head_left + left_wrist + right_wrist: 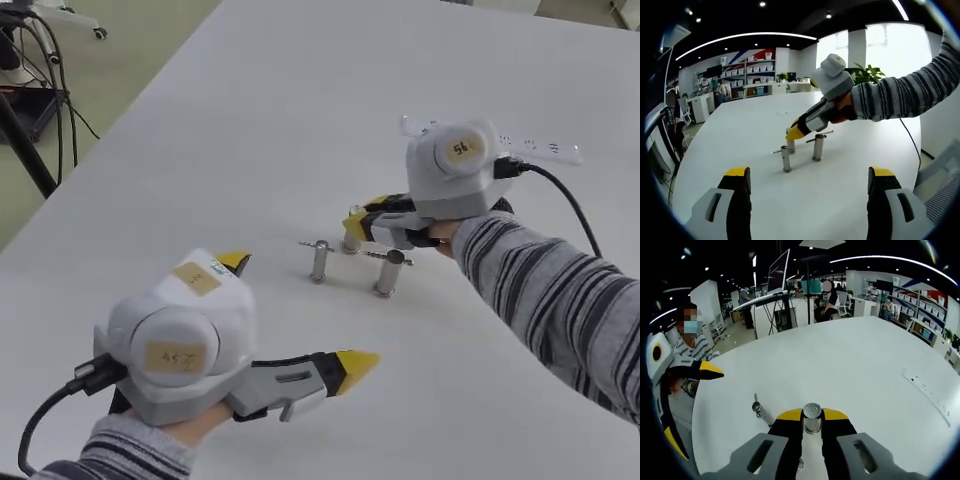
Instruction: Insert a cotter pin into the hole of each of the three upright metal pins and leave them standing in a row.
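The first pin (320,262) and the second pin (388,274) each stood on the white table (300,100) with a cotter pin (308,244) crosswise through its top, so two of the three looked done. The right gripper (353,228) was clamped on the third pin (812,418) just behind them, and whether that one carried a cotter could not be told. The left gripper (298,312) hung wide apart and empty, well back.

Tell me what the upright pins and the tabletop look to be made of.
Upright pins: metal, probably steel, bare silvery-grey with a dull shine; the one in the right tool shows a bright, reflective top. Tabletop: smooth white low-gloss surface, perhaps laminate; the core cannot be told.
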Demonstrator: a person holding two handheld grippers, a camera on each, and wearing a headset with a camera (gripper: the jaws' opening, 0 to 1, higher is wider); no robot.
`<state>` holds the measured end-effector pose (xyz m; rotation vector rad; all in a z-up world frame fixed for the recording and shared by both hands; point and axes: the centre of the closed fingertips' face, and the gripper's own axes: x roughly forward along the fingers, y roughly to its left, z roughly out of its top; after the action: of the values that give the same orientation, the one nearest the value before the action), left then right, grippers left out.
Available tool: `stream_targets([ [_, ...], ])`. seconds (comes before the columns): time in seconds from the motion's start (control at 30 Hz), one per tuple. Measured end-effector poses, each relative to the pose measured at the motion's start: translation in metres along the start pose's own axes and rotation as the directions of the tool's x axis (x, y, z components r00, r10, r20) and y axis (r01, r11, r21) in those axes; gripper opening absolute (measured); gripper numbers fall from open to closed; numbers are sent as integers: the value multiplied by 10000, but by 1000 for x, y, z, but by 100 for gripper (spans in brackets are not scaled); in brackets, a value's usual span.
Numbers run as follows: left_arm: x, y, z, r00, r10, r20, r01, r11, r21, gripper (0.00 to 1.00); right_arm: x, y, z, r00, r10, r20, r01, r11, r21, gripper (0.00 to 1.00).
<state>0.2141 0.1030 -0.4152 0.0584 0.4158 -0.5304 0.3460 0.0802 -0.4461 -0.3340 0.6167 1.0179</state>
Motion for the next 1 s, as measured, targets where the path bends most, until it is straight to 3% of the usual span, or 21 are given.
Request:
stream_targets([
  [0.33, 1, -4, 2, 9999, -137, -8, 138, 9998, 138, 97, -28, -27, -22, 9967, -796, -131, 802, 9947, 642, 8],
  [0.47, 1, -6, 2, 9998, -173, 6, 173, 9997, 169, 97, -42, -31, -29, 9916, -1261, -269, 1274, 9905, 526, 8],
  [1.0, -2, -11, 1, 9996, -295, -27, 296, 9990, 347, 96, -82, -28, -62, 9732, -2209, -635, 2273, 9658, 1245, 8],
])
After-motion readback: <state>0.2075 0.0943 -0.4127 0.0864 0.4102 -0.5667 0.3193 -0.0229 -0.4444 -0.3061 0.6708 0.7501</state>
